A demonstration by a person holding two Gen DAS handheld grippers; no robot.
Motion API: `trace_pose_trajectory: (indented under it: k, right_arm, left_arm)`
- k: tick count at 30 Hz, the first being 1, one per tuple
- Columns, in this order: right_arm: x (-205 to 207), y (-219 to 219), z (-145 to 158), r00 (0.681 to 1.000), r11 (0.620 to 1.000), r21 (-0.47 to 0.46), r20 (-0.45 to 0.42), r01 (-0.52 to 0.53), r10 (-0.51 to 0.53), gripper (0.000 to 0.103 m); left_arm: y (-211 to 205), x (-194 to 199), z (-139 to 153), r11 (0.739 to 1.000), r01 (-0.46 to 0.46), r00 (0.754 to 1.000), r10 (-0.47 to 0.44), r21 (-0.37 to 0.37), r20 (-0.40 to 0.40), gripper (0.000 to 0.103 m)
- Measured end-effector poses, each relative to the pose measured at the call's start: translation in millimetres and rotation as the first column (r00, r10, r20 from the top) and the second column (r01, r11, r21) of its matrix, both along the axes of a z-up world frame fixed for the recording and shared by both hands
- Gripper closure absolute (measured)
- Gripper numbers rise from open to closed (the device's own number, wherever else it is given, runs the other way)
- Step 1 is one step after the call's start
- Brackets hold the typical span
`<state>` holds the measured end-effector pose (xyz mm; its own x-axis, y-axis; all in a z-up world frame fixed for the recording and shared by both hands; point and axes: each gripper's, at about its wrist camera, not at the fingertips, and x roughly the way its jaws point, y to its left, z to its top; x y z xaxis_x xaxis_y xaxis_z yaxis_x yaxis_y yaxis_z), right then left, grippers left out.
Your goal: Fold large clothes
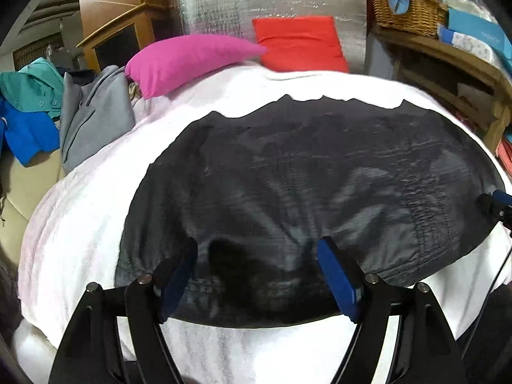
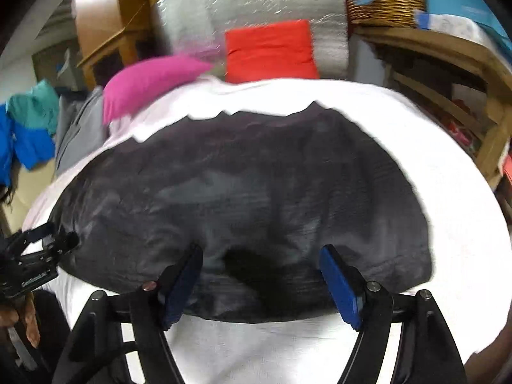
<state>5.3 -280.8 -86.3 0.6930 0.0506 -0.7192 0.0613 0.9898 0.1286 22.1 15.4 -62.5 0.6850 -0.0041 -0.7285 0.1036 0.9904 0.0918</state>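
Observation:
A dark grey garment (image 1: 304, 176) lies spread flat on the white bed cover (image 1: 80, 224); it also fills the middle of the right wrist view (image 2: 256, 192). My left gripper (image 1: 259, 256) is open, its blue pads hovering over the garment's near edge, left of centre. My right gripper (image 2: 260, 262) is open too, over the near edge further right. Neither holds cloth. The right gripper shows at the right edge of the left wrist view (image 1: 496, 206); the left gripper shows at the left of the right wrist view (image 2: 38, 256).
A pink pillow (image 1: 188, 60) and a red cushion (image 1: 300, 44) lie at the bed's far end against a silver padded panel (image 1: 272, 0). Grey, teal and blue clothes (image 1: 64, 118) are piled at the left. Wooden shelves with a wicker basket (image 1: 406, 6) stand at the right.

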Motion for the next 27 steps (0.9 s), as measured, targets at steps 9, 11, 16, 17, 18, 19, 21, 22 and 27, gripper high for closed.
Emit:
trace_pose_trajectory:
  k: [9,11,16,17,18,19,21,22,27]
  right_arm:
    - [-39,-98,-9,0.982,0.794,0.583,-0.033,0.172,-0.188,0.021]
    - [-40,-115,-25,0.972,0.714,0.666,-0.075,0.215,-0.223,0.021]
    - [-23,-131,-56,0.944,0.518,0.803,-0.16,0.295,-0.289,0.02]
    - [-21,-133,-62,0.939,0.484,0.821,-0.17,0.303,-0.3,0.02]
    - [-20,-136,-66,0.933,0.45,0.838,-0.177,0.31,-0.314,0.02]
    - [-22,-138,-68,0.926,0.421,0.85,-0.182,0.317,-0.33,0.02]
    - [-23,-140,-68,0.92,0.397,0.859,-0.186,0.322,-0.345,0.02]
    - [-24,-142,-66,0.919,0.398,0.858,-0.187,0.324,-0.346,0.02]
    - [-42,-147,-58,0.913,0.424,0.84,-0.185,0.339,-0.364,0.02]
  left_arm:
    - [54,-4,20,0.967,-0.074,0.997,0.07,-0.243,-0.024,0.024]
    - [86,-10,21,0.937,-0.149,0.989,0.147,-0.315,-0.029,0.024]
    - [160,-10,-19,0.754,-0.396,0.918,0.332,-0.524,-0.216,0.023]
    - [169,-9,-28,0.706,-0.424,0.906,0.335,-0.567,-0.259,0.023]
    - [174,-8,-36,0.668,-0.443,0.896,0.333,-0.598,-0.293,0.023]
    - [178,-8,-41,0.637,-0.456,0.89,0.329,-0.621,-0.317,0.023]
    - [184,-7,-47,0.589,-0.472,0.881,0.328,-0.656,-0.34,0.023]
    - [183,-9,-48,0.581,-0.478,0.878,0.33,-0.659,-0.346,0.023]
    - [179,-13,-48,0.583,-0.474,0.88,0.332,-0.66,-0.339,0.023]
